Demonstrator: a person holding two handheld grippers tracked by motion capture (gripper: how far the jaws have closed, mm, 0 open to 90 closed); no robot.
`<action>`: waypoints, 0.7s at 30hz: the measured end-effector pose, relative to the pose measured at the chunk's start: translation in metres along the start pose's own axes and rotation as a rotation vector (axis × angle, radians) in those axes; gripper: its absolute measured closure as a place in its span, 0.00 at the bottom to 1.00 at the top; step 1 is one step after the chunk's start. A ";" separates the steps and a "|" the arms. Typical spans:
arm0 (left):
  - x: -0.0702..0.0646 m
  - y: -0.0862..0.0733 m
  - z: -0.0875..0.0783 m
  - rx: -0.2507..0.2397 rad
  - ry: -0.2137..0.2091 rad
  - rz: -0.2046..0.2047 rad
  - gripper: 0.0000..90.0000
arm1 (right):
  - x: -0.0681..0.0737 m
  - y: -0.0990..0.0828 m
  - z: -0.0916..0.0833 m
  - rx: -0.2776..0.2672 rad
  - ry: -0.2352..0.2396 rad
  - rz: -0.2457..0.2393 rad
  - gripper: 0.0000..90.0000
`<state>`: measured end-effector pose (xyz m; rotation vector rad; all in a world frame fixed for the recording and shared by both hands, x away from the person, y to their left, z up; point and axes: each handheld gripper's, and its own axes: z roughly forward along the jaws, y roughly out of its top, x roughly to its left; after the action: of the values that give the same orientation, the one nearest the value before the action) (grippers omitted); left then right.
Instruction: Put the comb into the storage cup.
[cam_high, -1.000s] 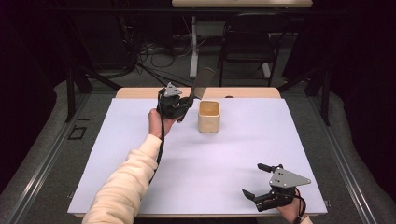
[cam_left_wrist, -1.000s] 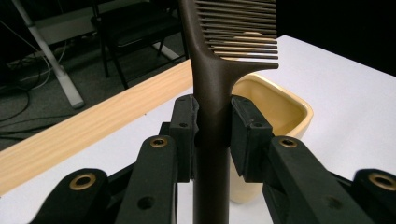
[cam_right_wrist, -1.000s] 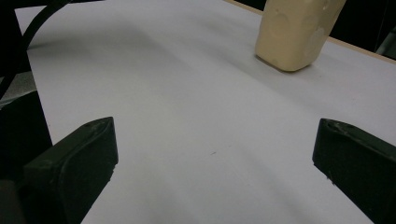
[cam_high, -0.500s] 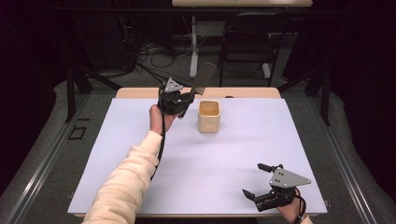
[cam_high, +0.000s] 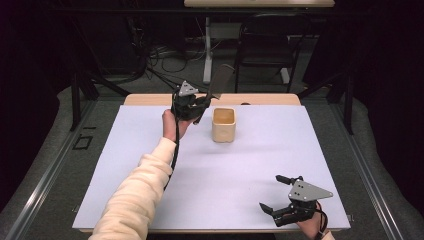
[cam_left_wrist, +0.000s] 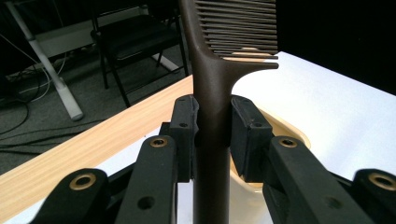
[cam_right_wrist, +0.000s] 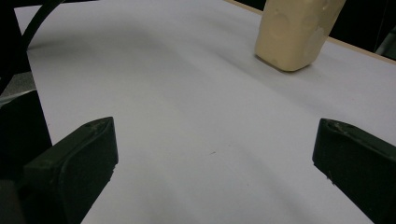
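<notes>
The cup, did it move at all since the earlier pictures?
No. The cream cup sits at the same spot near the table's wooden back edge, just right of the left gripper.

One camera looks down from high up at the whole desk (cam_high: 150, 165). Two ride close on the tools. All see the cup (cam_high: 223, 124).

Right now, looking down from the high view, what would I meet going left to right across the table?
Left gripper holding a dark comb → beige cup → right gripper, fingers open, near the table's front right corner.
</notes>
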<state>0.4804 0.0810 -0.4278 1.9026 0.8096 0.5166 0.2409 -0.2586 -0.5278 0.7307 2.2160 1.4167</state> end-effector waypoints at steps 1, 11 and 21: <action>0.000 0.001 0.000 -0.002 -0.002 0.001 0.81 | 0.000 0.000 0.000 0.000 0.000 0.001 0.00; -0.002 0.009 0.004 -0.012 -0.007 0.008 0.81 | 0.000 0.000 0.000 -0.001 0.002 0.004 0.00; -0.005 0.016 0.009 -0.022 -0.011 0.019 0.81 | 0.000 0.000 0.000 -0.004 0.001 0.006 0.00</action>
<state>0.4878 0.0675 -0.4174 1.8929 0.7756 0.5242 0.2411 -0.2590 -0.5277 0.7360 2.2129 1.4249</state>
